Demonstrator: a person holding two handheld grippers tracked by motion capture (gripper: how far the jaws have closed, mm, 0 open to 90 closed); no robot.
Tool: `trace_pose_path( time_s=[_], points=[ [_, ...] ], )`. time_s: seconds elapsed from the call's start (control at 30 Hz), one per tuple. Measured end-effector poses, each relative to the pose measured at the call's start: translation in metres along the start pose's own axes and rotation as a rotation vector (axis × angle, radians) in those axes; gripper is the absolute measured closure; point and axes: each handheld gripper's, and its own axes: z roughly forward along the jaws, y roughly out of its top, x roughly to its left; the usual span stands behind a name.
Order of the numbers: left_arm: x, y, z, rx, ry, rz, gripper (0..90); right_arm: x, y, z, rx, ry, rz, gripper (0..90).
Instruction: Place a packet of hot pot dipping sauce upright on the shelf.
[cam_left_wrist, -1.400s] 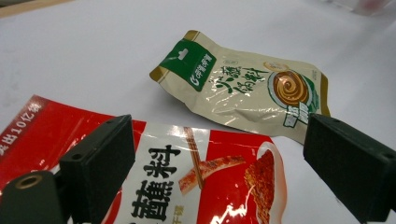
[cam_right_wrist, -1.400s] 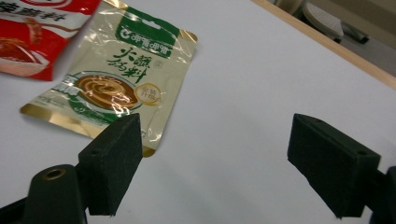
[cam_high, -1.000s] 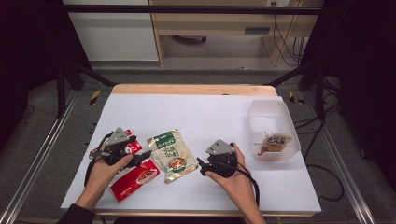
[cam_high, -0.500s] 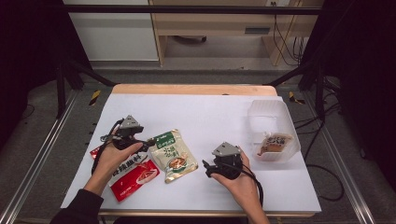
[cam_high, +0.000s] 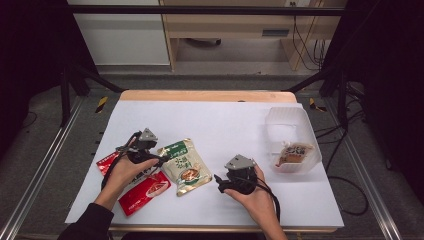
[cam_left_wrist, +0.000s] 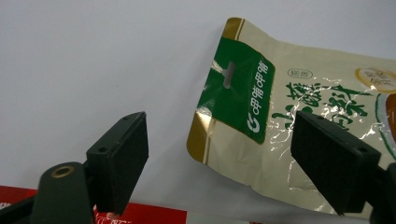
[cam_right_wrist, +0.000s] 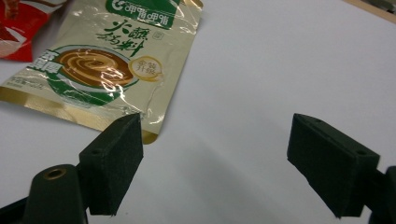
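White table (cam_high: 225, 125), gold sauce pouch (cam_high: 185, 166) beside red packet (cam_high: 145, 192) (both grippers' fingers apart), clear tub (cam_high: 292, 125) well right.

Overhead light is falling evenly on the white tabletop (cam_high: 225, 125), while the room's edges are sinking into darkness. Glare is streaking the foil pouch (cam_left_wrist: 289, 126) at right. Close claw pads are blurring slightly; shadows are staying soft.

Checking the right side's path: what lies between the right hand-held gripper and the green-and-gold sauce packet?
Bare white table; high view shows nothing between right hand-held gripper and sauce packet.
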Motion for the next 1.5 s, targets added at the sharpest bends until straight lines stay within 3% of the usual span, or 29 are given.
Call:
trace_pose_path(
  time_s=[0.07, 0.23, 0.3, 0.37, 0.5, 0.57, 0.67, 0.77, 1.0, 1.07, 1.23, 1.37, 1.4, 1.5],
  points=[
    [-0.001, 0.000, 0.002, 0.003, -0.011, -0.003, 20.1, 0.002, 0.000, 0.000, 0.001, 0.026, 0.005, 18.3],
    [-0.003, -0.001, 0.009, 0.031, -0.008, 0.021, 21.0, 0.003, -0.001, 0.001, 0.008, 0.031, 0.006, 18.0],
    [-0.002, -0.002, 0.011, 0.029, -0.008, 0.013, 22.9, 0.003, -0.001, 0.001, 0.008, 0.048, 0.018, 17.8],
    [0.000, -0.003, 0.013, 0.031, -0.021, -0.001, 24.3, 0.003, -0.001, 0.001, 0.011, 0.044, 0.012, 17.8],
    [-0.002, -0.003, 0.013, 0.045, -0.035, 0.021, 27.1, 0.003, -0.001, 0.001, 0.014, 0.050, 0.015, 17.9],
    [-0.003, -0.002, 0.012, 0.043, -0.070, 0.009, 31.0, 0.003, -0.001, 0.002, 0.016, 0.049, 0.013, 18.0],
    [-0.006, 0.000, 0.007, 0.025, -0.065, 0.017, 38.5, 0.004, -0.001, 0.001, 0.014, 0.051, 0.007, 18.0],
    [-0.006, 0.001, 0.001, -0.001, -0.096, -0.003, 43.1, 0.004, -0.001, 0.001, 0.016, 0.048, 0.001, 17.9],
    [-0.016, 0.002, -0.003, -0.007, -0.148, 0.049, 58.8, 0.005, -0.001, 0.002, 0.022, 0.055, -0.017, 17.9],
    [-0.018, 0.002, -0.002, -0.006, -0.158, 0.047, 61.5, 0.005, -0.001, 0.002, 0.025, 0.053, -0.023, 17.9],
    [-0.019, 0.000, 0.006, 0.024, -0.119, 0.048, 64.9, 0.006, -0.002, 0.002, 0.021, 0.055, -0.034, 18.6],
    [-0.019, 0.001, 0.007, 0.027, -0.090, 0.052, 75.3, 0.006, -0.001, 0.002, 0.023, 0.051, -0.041, 18.5],
    [-0.019, 0.001, 0.008, 0.046, -0.064, 0.074, 78.1, 0.006, -0.001, 0.002, 0.024, 0.049, -0.041, 18.4],
    [-0.015, -0.001, 0.008, 0.045, -0.079, 0.056, 82.9, 0.006, -0.001, 0.002, 0.022, 0.046, -0.043, 18.4]
  ],
)
